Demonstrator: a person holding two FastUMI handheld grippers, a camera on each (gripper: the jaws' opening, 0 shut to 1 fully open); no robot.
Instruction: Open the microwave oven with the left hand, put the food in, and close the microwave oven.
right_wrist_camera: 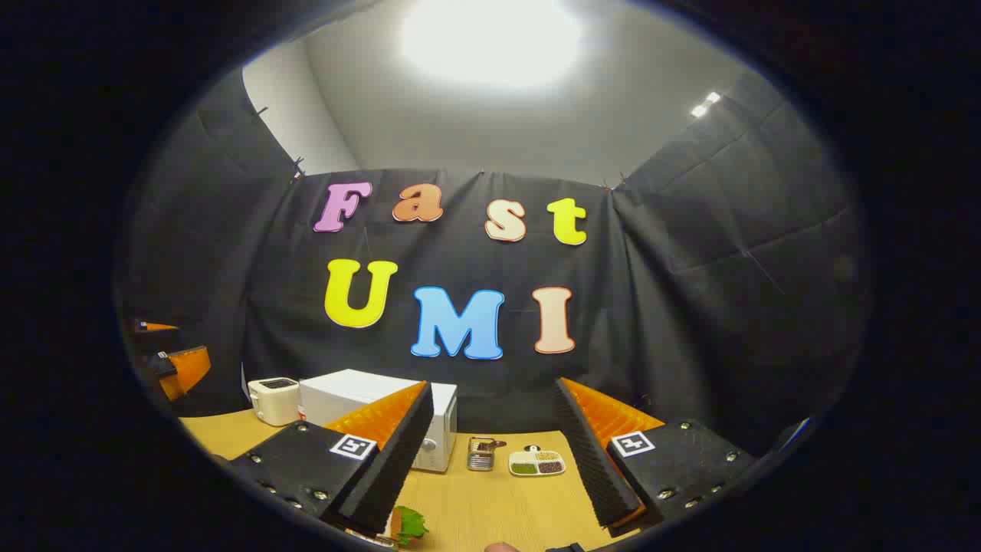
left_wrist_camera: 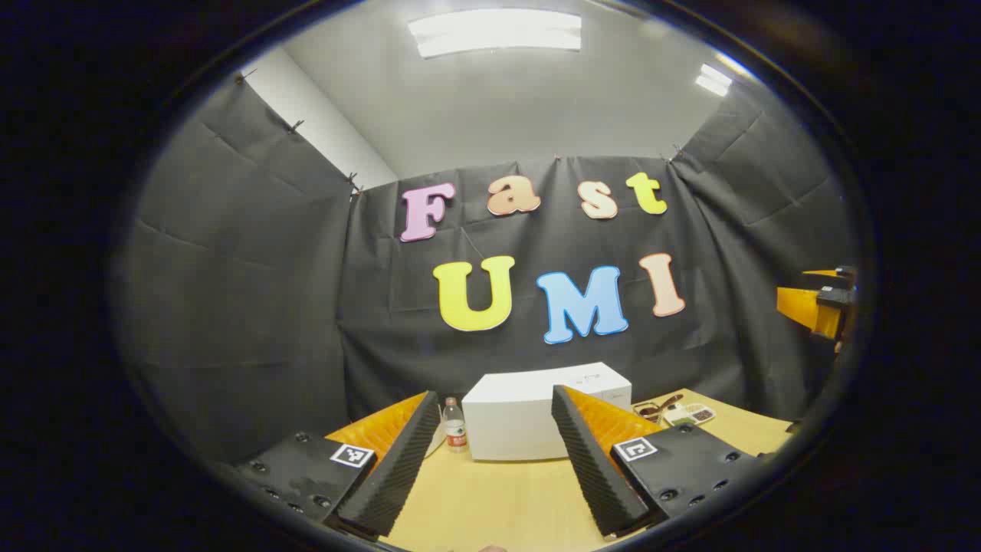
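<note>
A white microwave oven (left_wrist_camera: 529,418) stands at the back of the wooden table, its door closed. My left gripper (left_wrist_camera: 494,460) hovers open in front of it, some way off, with nothing between its fingers. In the right gripper view the microwave (right_wrist_camera: 360,410) stands to the left, partly behind my left-hand finger. My right gripper (right_wrist_camera: 490,460) is open and holds nothing. Food with green leaves on a plate (right_wrist_camera: 406,525) lies on the table just below its left finger, mostly hidden. The other gripper (left_wrist_camera: 816,307) shows at the far right edge of the left gripper view.
A small water bottle (left_wrist_camera: 455,424) stands left of the microwave. A white toaster (right_wrist_camera: 274,400) sits at its far left. Right of the microwave are a small metal rack (right_wrist_camera: 481,452) and a divided dish of beans (right_wrist_camera: 537,462). The wooden table (left_wrist_camera: 498,498) stretches toward me.
</note>
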